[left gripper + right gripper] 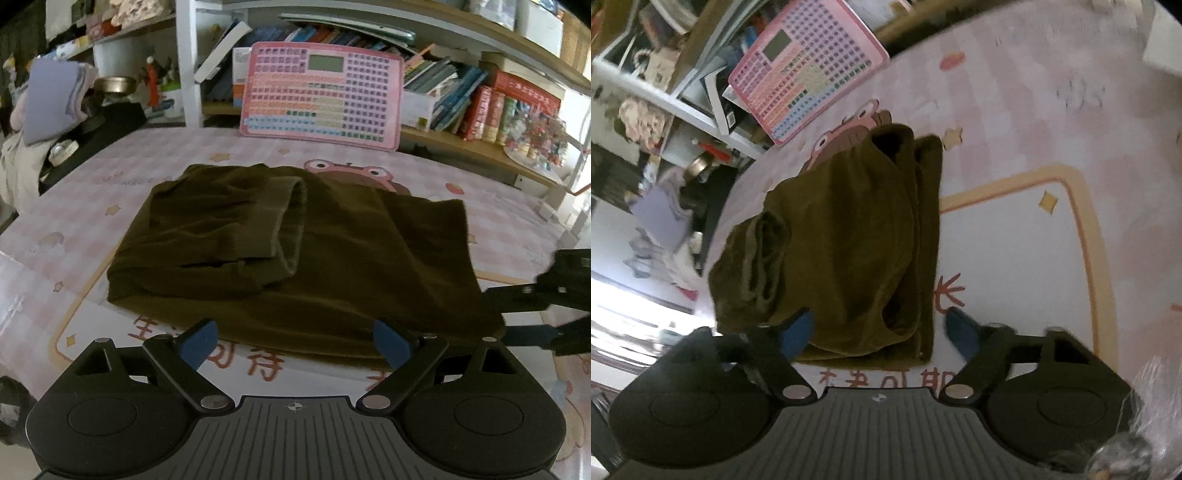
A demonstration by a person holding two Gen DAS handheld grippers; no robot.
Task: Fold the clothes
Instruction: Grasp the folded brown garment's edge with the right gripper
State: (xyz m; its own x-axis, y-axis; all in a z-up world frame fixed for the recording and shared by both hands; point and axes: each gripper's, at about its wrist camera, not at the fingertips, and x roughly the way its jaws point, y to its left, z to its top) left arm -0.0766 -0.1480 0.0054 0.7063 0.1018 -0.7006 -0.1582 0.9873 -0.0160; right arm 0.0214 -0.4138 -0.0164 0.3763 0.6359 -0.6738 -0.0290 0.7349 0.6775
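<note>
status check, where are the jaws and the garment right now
Left gripper open, empty, at near hem. Right gripper open, jaws astride the garment's corner, no grip. Garment folded on the mat. Nothing in the way.

left tool (295, 341): black body, blue pads | right tool (881, 332): same

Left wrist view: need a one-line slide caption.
Open left gripper at the near edge of a folded dark green garment on a pink patterned mat, bookshelf behind.

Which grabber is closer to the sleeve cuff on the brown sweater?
Left, probably. The left gripper faces the cuff across the sweater; the right gripper sits at the far corner.
</note>
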